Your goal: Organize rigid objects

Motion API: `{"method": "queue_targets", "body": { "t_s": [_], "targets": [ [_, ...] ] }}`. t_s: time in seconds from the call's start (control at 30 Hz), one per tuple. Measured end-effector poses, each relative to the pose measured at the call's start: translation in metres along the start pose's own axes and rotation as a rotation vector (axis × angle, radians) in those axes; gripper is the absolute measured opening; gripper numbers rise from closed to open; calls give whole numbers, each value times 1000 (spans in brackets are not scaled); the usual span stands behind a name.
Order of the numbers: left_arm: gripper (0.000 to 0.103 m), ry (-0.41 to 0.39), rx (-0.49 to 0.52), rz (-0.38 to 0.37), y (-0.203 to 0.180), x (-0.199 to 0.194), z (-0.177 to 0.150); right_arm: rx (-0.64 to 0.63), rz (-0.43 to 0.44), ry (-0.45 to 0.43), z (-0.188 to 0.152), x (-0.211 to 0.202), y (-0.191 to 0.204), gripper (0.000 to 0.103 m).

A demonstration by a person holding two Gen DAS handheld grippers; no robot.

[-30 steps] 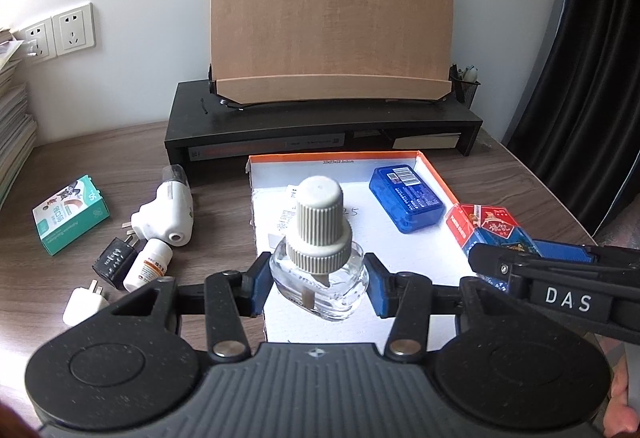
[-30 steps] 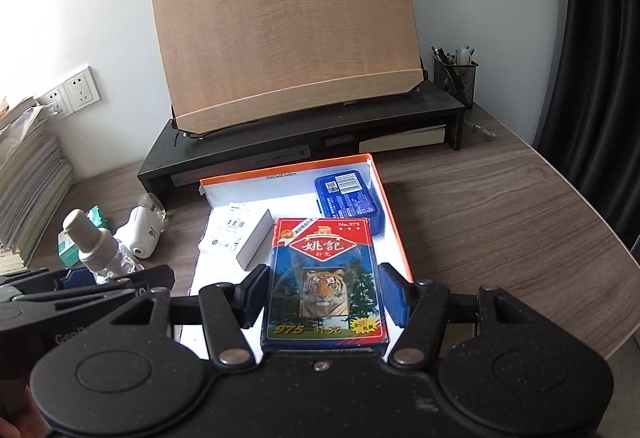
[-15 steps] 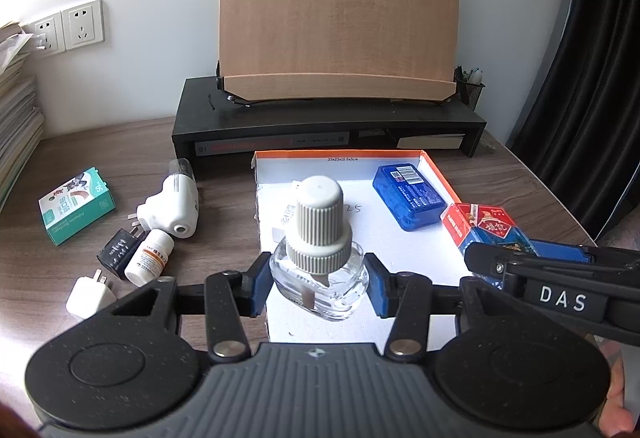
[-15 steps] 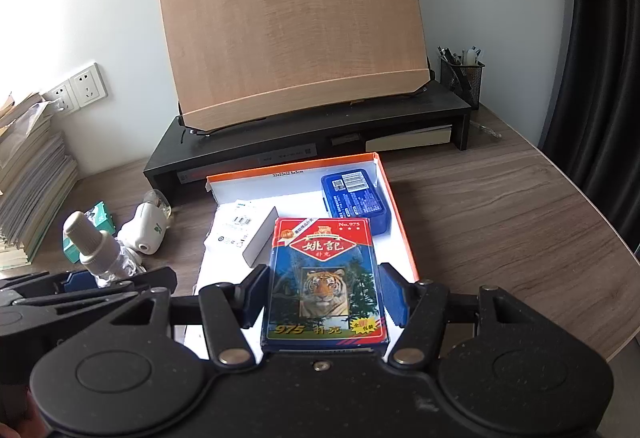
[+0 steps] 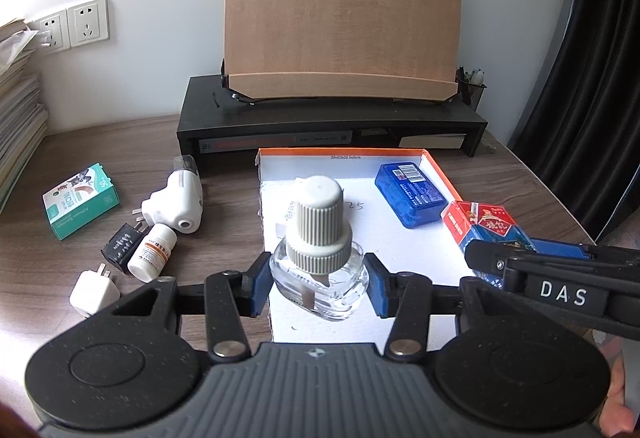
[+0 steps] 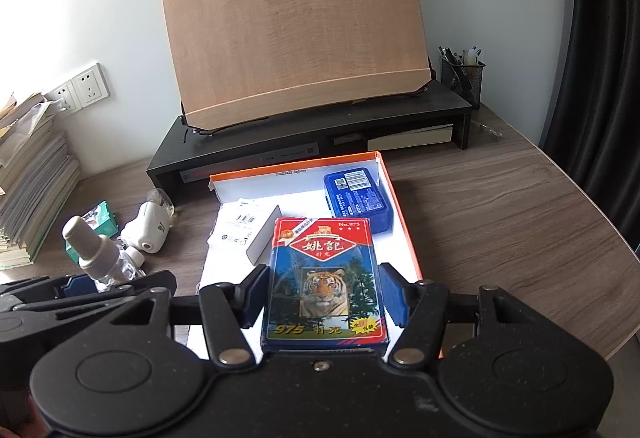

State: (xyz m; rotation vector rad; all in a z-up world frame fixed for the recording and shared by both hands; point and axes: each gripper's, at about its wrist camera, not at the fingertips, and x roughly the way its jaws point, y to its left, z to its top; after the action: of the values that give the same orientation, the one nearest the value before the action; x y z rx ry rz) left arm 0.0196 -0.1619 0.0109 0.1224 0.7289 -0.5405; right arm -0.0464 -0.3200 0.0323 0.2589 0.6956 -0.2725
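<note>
My left gripper [image 5: 318, 284] is shut on a clear glass bottle [image 5: 319, 278] with a grey ribbed cap, held above the near left edge of the orange-rimmed white tray [image 5: 438, 168]. My right gripper [image 6: 324, 296] is shut on a playing-card box [image 6: 325, 280] with a tiger picture, held above the tray's [image 6: 404, 206] near right part. The bottle also shows in the right wrist view [image 6: 100, 258], and the card box in the left wrist view [image 5: 484, 226]. A blue case [image 5: 410, 194] and a white box [image 6: 250, 230] lie in the tray.
Left of the tray lie a white plug-in device [image 5: 176, 204], a small white pill bottle [image 5: 154, 252], a black adapter [image 5: 122, 246], a white charger [image 5: 94, 292] and a green box [image 5: 80, 200]. A black monitor stand [image 5: 332, 126] with a wooden board is behind. Books are stacked at left [image 6: 32, 174].
Both grippers have drawn slightly back and up from the tray, still holding the bottle and the card box. The objects on the table have not moved.
</note>
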Motion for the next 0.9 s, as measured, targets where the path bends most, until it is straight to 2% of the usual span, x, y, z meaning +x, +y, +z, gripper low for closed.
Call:
{"method": "queue_targets", "body": {
  "t_s": [0.9],
  "targets": [
    [49, 3, -5, 2, -1, 2, 0, 4, -2, 2, 1, 3, -3, 71]
  ]
}}
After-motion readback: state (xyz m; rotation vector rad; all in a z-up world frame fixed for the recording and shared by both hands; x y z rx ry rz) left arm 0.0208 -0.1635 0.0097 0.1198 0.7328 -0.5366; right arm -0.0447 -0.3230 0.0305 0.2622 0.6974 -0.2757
